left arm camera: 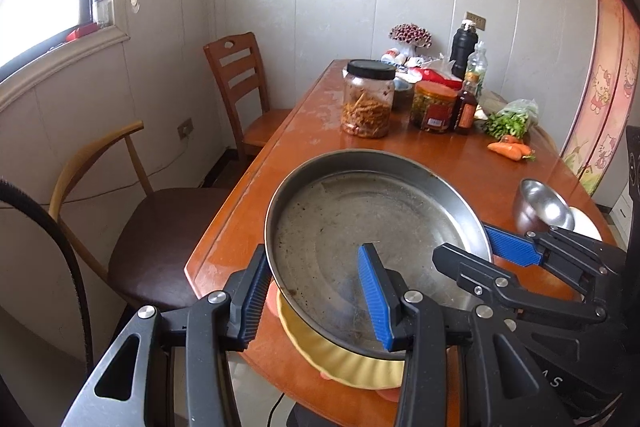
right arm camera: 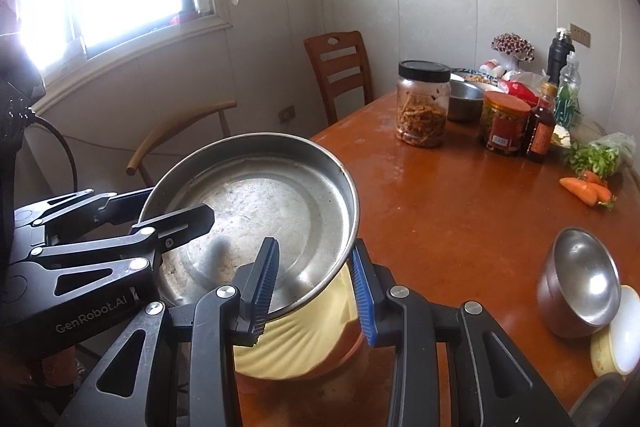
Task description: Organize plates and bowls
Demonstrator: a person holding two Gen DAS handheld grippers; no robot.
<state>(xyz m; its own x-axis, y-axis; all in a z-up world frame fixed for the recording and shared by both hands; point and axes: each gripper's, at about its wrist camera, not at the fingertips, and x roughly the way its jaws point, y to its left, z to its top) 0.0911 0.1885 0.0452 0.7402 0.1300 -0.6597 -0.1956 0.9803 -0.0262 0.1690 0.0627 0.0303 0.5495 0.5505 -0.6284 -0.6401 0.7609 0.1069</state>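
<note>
Left wrist view: your left gripper (left arm camera: 316, 291) and right gripper (right arm camera: 316, 291) both clamp steel pan (left arm camera: 360, 219) rim, yellow plate (left arm camera: 352, 367) beneath, over table (left arm camera: 460, 163) near edge. Carry step. Next: set stack down toward 1 o'clock beside steel bowl (right arm camera: 580, 283), level.

Orange-brown wooden table (right arm camera: 460, 219) carrying a black-lidded jar (right arm camera: 422, 105), red-lidded jar (right arm camera: 502, 125) and sauce bottle (right arm camera: 541, 131) sitting beside it, carrots (right arm camera: 586, 189) lying nearer, steel bowl (right arm camera: 578, 281) resting nearest.
</note>
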